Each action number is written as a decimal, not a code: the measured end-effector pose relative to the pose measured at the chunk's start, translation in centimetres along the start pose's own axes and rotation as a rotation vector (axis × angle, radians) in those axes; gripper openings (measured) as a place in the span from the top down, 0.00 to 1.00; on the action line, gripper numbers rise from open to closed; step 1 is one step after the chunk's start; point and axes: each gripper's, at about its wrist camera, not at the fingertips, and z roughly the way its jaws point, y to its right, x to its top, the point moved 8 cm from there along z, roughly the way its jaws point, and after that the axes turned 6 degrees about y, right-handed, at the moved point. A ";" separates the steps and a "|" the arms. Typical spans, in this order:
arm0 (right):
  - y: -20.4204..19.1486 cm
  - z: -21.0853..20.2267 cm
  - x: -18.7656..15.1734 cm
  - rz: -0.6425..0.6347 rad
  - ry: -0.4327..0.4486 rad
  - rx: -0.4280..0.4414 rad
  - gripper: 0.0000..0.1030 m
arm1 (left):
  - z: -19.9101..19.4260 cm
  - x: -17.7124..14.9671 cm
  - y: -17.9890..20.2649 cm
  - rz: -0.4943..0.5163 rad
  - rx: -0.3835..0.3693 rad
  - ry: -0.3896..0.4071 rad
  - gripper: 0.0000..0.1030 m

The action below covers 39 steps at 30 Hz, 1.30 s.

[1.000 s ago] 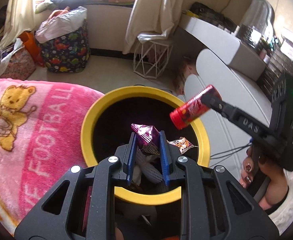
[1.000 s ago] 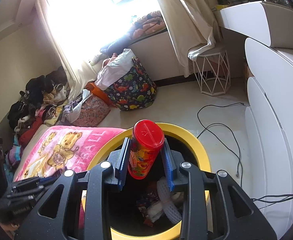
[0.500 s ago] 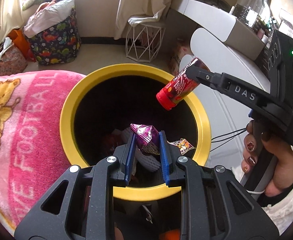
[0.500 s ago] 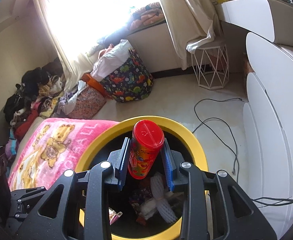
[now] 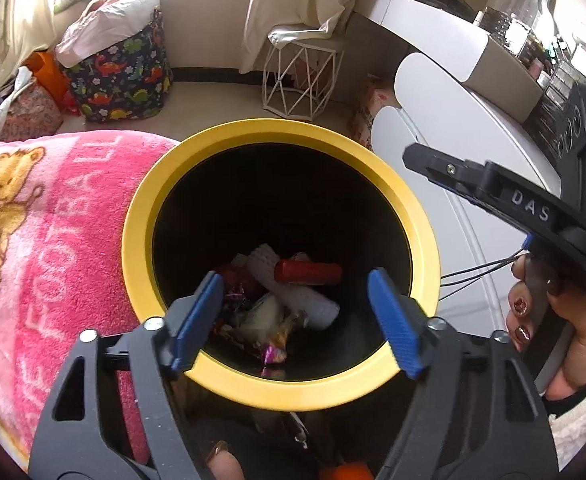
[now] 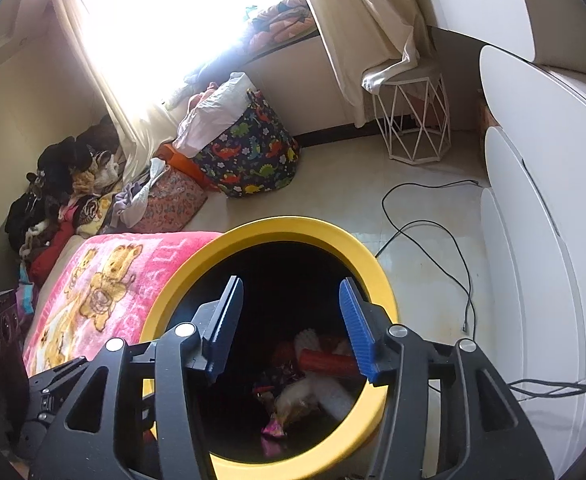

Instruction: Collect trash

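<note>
Trash lies in the bin

The red tube (image 5: 308, 273) and wrappers (image 5: 269, 322) lie at the bottom of the yellow-rimmed bin (image 5: 141, 216). Above it, left gripper (image 5: 295, 316) and right gripper (image 6: 291, 330) fingers are spreading, nothing between them. Pink blanket (image 5: 33, 240) beside

left gripper (image 5: 295, 314) opening, empty — right gripper (image 6: 289, 328) opening, empty

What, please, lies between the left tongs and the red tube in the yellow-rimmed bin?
In the left wrist view, the left tongs are opening, nothing between them; white foam netting lies before the red tube.
</note>
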 end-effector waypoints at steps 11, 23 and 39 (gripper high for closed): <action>-1.5 -2.6 0.4 -0.024 0.052 0.013 0.19 | -1.6 0.1 -1.3 -0.054 0.046 0.019 0.11; -3.1 -4.8 -0.3 -0.072 0.074 0.015 0.09 | -5.1 0.5 -3.9 -0.120 0.099 0.088 0.11; -7.1 -6.6 -1.4 -0.168 0.091 0.050 0.07 | -9.9 -0.1 -7.8 -0.174 0.193 0.163 0.11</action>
